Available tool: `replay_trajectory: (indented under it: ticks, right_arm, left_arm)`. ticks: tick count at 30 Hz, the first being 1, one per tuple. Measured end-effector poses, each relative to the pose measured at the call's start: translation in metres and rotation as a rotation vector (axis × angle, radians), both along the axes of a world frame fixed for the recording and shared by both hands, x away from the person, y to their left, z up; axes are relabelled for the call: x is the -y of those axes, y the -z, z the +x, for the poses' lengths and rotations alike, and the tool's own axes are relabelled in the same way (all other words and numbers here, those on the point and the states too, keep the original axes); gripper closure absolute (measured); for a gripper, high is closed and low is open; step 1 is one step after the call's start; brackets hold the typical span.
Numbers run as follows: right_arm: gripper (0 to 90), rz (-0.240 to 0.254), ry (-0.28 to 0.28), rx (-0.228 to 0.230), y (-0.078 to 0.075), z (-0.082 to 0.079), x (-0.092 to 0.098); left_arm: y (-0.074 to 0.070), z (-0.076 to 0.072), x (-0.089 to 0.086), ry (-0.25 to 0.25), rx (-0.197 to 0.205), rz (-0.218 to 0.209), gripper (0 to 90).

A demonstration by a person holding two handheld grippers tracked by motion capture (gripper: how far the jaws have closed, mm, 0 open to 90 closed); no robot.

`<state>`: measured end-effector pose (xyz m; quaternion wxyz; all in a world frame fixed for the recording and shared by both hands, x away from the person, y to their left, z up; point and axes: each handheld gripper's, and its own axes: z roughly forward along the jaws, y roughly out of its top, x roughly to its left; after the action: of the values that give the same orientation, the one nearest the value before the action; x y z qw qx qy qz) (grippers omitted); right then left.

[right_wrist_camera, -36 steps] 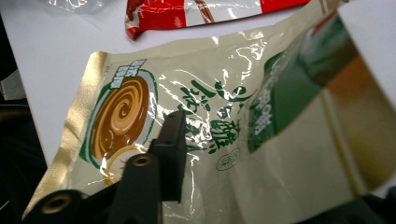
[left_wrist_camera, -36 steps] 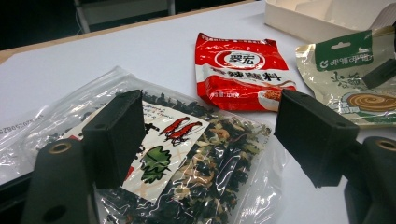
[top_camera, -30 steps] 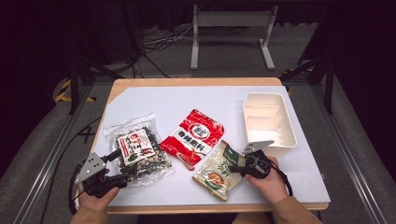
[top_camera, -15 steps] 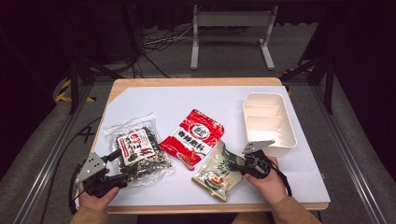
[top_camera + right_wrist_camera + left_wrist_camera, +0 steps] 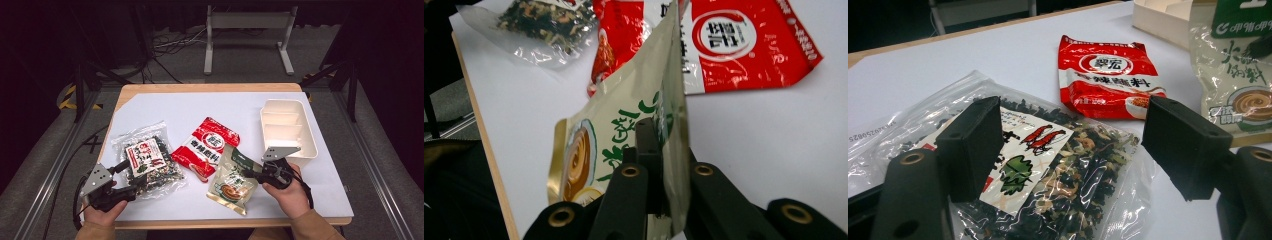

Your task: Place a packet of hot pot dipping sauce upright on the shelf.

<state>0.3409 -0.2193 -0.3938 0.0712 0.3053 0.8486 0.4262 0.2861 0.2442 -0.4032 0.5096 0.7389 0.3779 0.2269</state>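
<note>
My right gripper (image 5: 249,173) is shut on the right edge of a beige-and-green soup pouch (image 5: 231,183), tilting that edge up off the white table. In the right gripper view the pouch (image 5: 624,125) stands on edge, pinched between the jaws of the right gripper (image 5: 669,150). My left gripper (image 5: 131,172) is open at the near side of a clear bag of dried vegetables (image 5: 147,157). Its pads stand wide apart above the bag (image 5: 1048,170) in the left gripper view, touching nothing. A red seasoning packet (image 5: 206,147) lies flat between the two bags.
A white divided tray (image 5: 287,127) sits at the right of the table, just beyond my right hand. The red packet (image 5: 1108,75) and the pouch (image 5: 1243,75) lie ahead of the left gripper. The table's wooden front edge (image 5: 225,223) is close to both hands.
The right hand has risen a little, lifting the pouch's right edge off the table. The left gripper has not moved.
</note>
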Motion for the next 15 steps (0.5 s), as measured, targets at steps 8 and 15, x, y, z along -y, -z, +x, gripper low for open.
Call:
replay_trajectory:
  ticks: [8, 15]
  right_arm:
    - [89.7, 0.005, -0.031, 0.050, -0.022, -0.005, -0.004]
    - [89.7, 0.000, -0.056, 0.094, -0.036, -0.009, -0.002]
  left_arm:
    - [-0.001, -0.001, 0.000, 0.000, 0.004, 0.000, 24.6]
    - [0.000, -0.001, 0.000, 0.000, 0.004, -0.002, 24.6]
